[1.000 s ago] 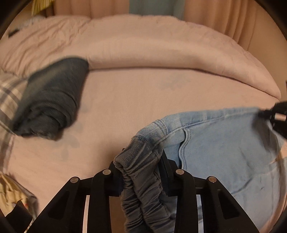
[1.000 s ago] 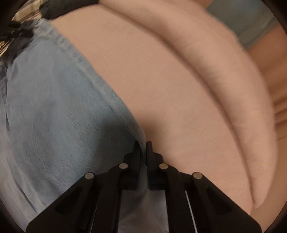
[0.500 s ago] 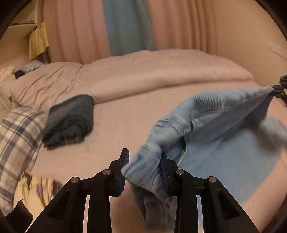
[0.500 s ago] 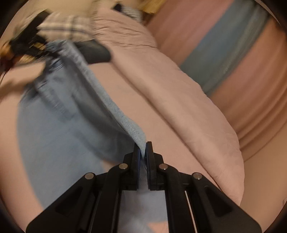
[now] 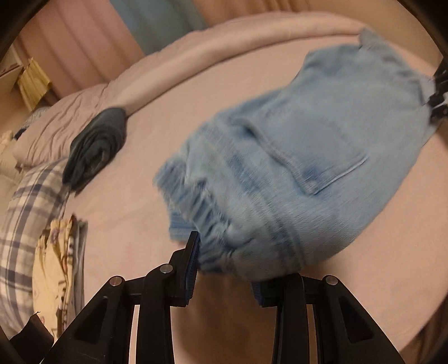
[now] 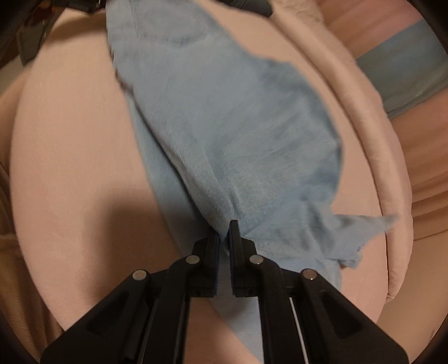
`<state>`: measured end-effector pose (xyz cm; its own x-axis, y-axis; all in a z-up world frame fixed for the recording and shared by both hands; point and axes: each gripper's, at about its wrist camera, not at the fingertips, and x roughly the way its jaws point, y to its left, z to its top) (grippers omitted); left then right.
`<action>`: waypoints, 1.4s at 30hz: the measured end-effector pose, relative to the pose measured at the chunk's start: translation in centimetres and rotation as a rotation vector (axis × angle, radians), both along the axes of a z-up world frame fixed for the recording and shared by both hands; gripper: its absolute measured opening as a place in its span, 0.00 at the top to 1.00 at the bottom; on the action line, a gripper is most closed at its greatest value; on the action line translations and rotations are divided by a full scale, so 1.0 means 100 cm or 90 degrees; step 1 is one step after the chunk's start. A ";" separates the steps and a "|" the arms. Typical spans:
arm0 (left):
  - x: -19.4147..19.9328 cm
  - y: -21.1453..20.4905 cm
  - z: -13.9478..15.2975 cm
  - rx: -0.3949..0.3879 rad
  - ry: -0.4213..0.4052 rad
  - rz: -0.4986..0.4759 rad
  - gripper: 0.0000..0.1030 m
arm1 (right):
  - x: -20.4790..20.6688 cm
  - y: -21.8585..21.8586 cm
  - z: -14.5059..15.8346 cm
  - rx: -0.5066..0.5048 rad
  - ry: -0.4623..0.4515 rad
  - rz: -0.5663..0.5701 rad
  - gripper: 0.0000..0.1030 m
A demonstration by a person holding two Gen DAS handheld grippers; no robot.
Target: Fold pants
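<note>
- Pink bed sheet (image 5: 145,196) filling most of both views, smooth and bare around the clothing.
- Pink duvet (image 5: 212,47) bunched in a long roll along the far edge of the bed, in the right wrist view curving down the right side (image 6: 372,145).
- Pink curtain (image 5: 70,56) behind the bed, with a blue-grey strip (image 5: 156,22) beside it.
- Light blue denim pants (image 5: 294,156) stretched above the sheet between the two grippers, blurred, elastic waistband near the camera in the left wrist view, a patch pocket facing up; in the right wrist view the cloth (image 6: 224,126) runs from the near centre to the far left.
- Plaid blue-and-white fabric (image 5: 25,218) at the left edge of the bed.
- Dark folded garment (image 5: 95,148) lying on the sheet at far left, touching the duvet roll, well apart from the pants.
- Cream patterned cloth (image 5: 56,268) near left, resting against the plaid fabric.
- Left gripper (image 5: 224,268) at near centre, clamped on the gathered waistband, the right finger mostly hidden under the denim.
- Right gripper (image 6: 224,243) at near centre of its own view, pinching a thin edge of the pants, jaws just beginning to part with the cloth caught between the pads; seen small at the far right edge of the left wrist view (image 5: 438,92).
</note>
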<state>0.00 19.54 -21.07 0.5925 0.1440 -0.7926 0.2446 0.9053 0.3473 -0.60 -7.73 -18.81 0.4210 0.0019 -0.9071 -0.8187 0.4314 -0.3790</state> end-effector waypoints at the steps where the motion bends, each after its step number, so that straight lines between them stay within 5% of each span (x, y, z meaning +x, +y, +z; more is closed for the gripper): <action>1: 0.001 0.009 0.000 -0.015 0.009 0.021 0.67 | 0.001 0.002 -0.002 -0.007 0.000 0.006 0.90; 3: -0.010 0.025 0.009 -0.067 -0.004 0.051 0.67 | 0.010 0.002 0.003 -0.010 0.016 -0.009 0.90; 5: -0.024 0.046 0.026 -0.166 -0.023 0.083 0.62 | 0.025 0.007 0.015 0.004 0.045 -0.032 0.76; 10: -0.035 0.087 0.034 -0.444 -0.045 0.147 0.35 | 0.042 0.016 0.082 0.205 0.105 -0.053 0.42; 15: -0.020 0.086 0.016 -0.639 -0.005 0.169 0.27 | 0.094 0.039 0.107 0.279 0.073 -0.107 0.40; 19: -0.005 0.078 -0.010 -0.655 0.047 0.216 0.27 | 0.142 0.045 0.114 0.335 0.092 -0.188 0.40; 22: -0.003 0.077 -0.011 -0.695 0.039 0.219 0.27 | 0.168 0.050 0.106 0.365 0.134 -0.252 0.36; 24: 0.000 0.077 -0.008 -0.720 0.036 0.214 0.47 | 0.186 0.054 0.092 0.369 0.177 -0.289 0.35; 28: 0.006 0.069 -0.007 -0.686 0.051 0.224 0.61 | 0.204 0.065 0.055 0.333 0.289 -0.331 0.37; 29: 0.003 0.068 -0.006 -0.686 0.046 0.223 0.63 | 0.203 0.064 0.051 0.333 0.305 -0.328 0.40; 31: 0.002 0.065 0.003 -0.682 0.029 0.220 0.66 | 0.198 0.073 0.043 0.331 0.343 -0.308 0.80; 33: 0.003 0.066 0.013 -0.682 0.007 0.212 0.69 | 0.191 0.079 0.038 0.304 0.331 -0.281 0.91; 37: 0.013 0.066 0.035 -0.670 -0.037 0.201 0.76 | 0.182 0.083 0.043 0.299 0.295 -0.249 0.96; 42: 0.034 0.079 0.049 -0.640 -0.077 0.196 0.76 | 0.192 0.070 0.064 0.405 0.241 -0.278 0.97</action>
